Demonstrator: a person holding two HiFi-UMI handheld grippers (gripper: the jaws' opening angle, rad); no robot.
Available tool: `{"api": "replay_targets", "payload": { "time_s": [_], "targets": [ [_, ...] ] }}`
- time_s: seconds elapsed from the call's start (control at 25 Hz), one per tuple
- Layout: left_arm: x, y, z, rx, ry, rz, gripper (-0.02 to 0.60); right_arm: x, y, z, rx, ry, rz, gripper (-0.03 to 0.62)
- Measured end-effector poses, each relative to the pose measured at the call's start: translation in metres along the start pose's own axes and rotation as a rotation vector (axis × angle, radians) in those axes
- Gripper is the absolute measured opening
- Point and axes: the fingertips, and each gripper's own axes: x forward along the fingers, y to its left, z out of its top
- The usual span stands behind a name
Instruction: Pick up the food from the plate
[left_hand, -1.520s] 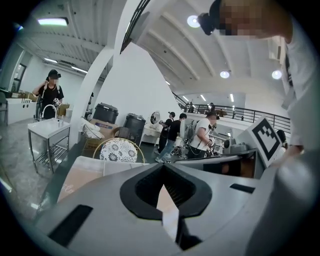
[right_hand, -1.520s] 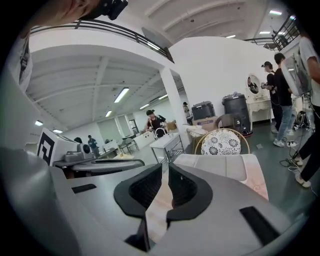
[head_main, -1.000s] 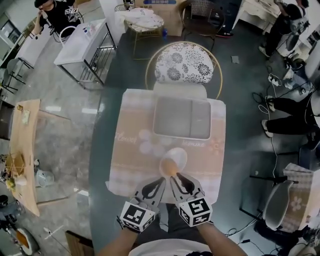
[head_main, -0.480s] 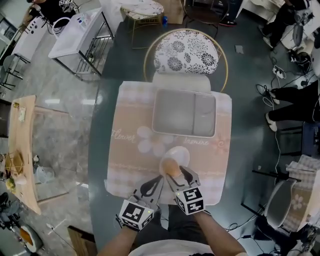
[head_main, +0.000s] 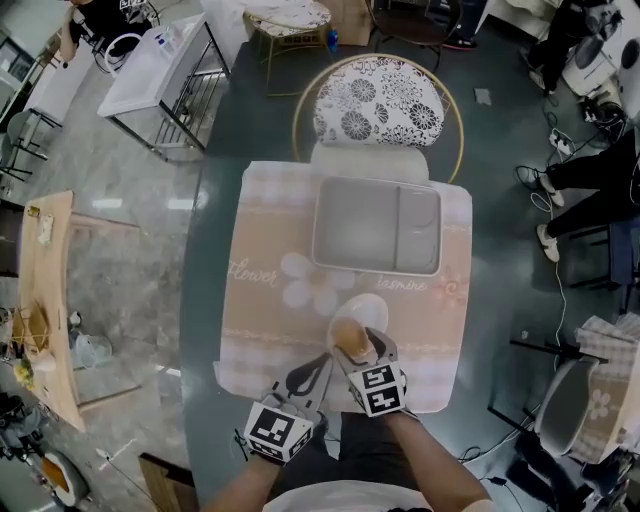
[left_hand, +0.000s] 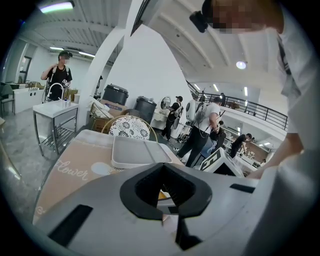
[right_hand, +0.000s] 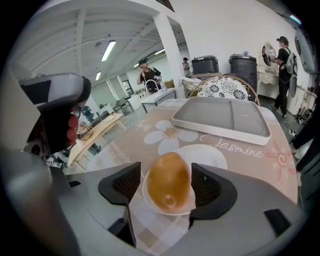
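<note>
A golden-brown, egg-shaped piece of food (head_main: 349, 333) (right_hand: 168, 182) lies at the near edge of a small white plate (head_main: 372, 305) (right_hand: 210, 154) on the patterned placemat (head_main: 270, 300). My right gripper (head_main: 360, 347) (right_hand: 166, 186) straddles the food, one pad on each side. Its jaws are opening and a thin gap shows between each pad and the food. My left gripper (head_main: 318, 365) (left_hand: 163, 165) rests just left of it, near the placemat's front edge, with its tips together and nothing held.
A grey two-compartment tray (head_main: 377, 225) (right_hand: 222, 120) lies beyond the plate on the placemat. A floral-cushioned chair (head_main: 378, 112) stands at the far side of the dark table (head_main: 205, 280). People and furniture stand around the room.
The right gripper's jaws have spread and slid forward to either side of the food. The left gripper stays where it was, beside it.
</note>
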Motion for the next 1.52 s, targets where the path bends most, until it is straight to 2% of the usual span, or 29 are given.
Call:
{"api": "replay_targets", "payload": {
  "time_s": [0.36,0.52,0.76,0.92,1.28,1.52],
  "targets": [
    [-0.007,0.009,-0.006,-0.003,-0.002,0.005,0.006,0.022,-0.003,-0.014,-0.019,0.094,-0.005,0.287],
    [-0.009,0.009,-0.005,-0.012,-0.008,-0.002,0.006,0.022,-0.007,-0.012,0.018,0.098,0.009,0.285],
    [-0.014,0.003,-0.007,-0.010,0.015,-0.021,0.006,-0.002,-0.006,0.006,0.105,0.017,0.033,0.285],
    [-0.017,-0.005,-0.010,0.004,0.039,-0.035,0.006,-0.022,-0.001,0.021,0.108,-0.039,0.036,0.285],
    [-0.044,-0.030,0.014,0.031,0.005,-0.056,0.006,-0.087,0.026,0.062,0.126,-0.209,0.067,0.285],
    [-0.068,-0.053,0.034,0.070,-0.030,-0.068,0.006,-0.145,0.053,0.099,0.100,-0.337,0.074,0.285]
  ]
}}
